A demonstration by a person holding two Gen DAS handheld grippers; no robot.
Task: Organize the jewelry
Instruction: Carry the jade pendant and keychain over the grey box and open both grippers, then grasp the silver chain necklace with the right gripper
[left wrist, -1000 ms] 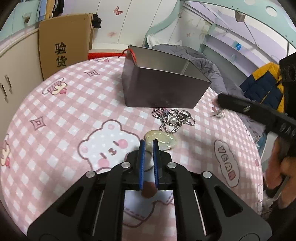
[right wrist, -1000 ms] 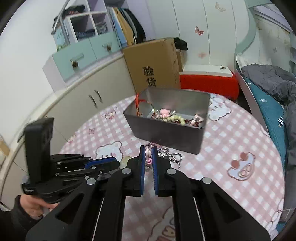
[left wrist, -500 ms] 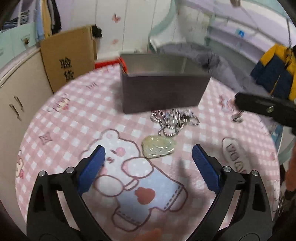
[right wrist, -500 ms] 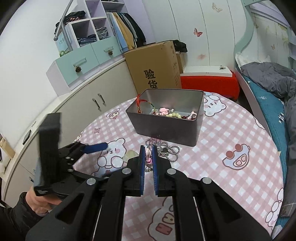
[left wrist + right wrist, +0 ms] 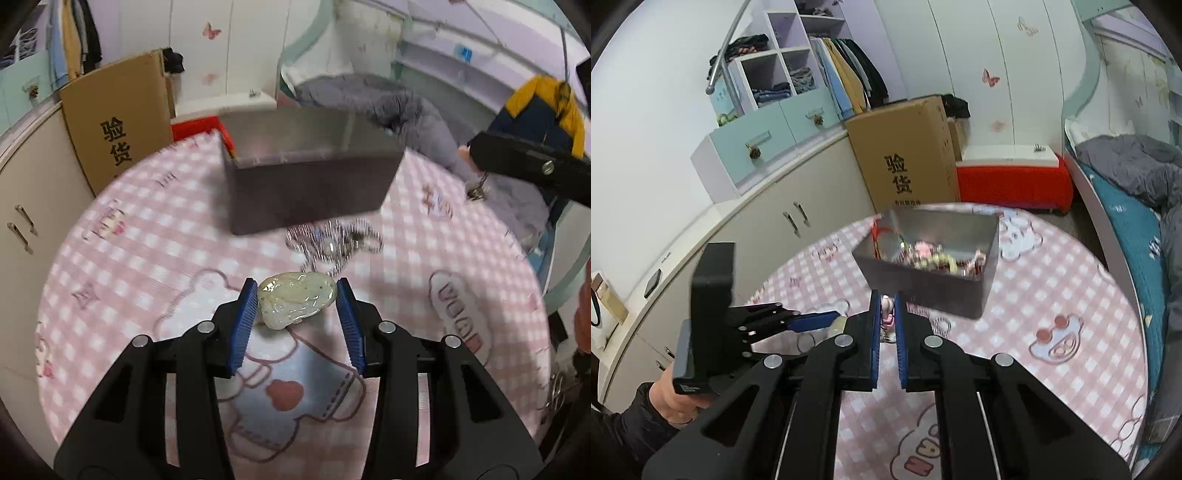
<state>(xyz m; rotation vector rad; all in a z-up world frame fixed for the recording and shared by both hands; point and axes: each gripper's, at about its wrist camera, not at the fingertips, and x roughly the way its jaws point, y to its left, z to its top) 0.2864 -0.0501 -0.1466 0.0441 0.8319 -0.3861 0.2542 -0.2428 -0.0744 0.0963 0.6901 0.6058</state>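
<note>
Two grippers work at once: the left gripper (image 5: 295, 317) has just been closing, its pads touching the jade pendant (image 5: 297, 303) on the table; the right gripper (image 5: 887, 325), clamped on a pink charm (image 5: 886, 308), likely next carries it over the metal tin (image 5: 982, 291).

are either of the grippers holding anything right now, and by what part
The left gripper grips the pale jade pendant across its two ends. The right gripper is shut on a small pink charm; which part it grips cannot be told.
</note>
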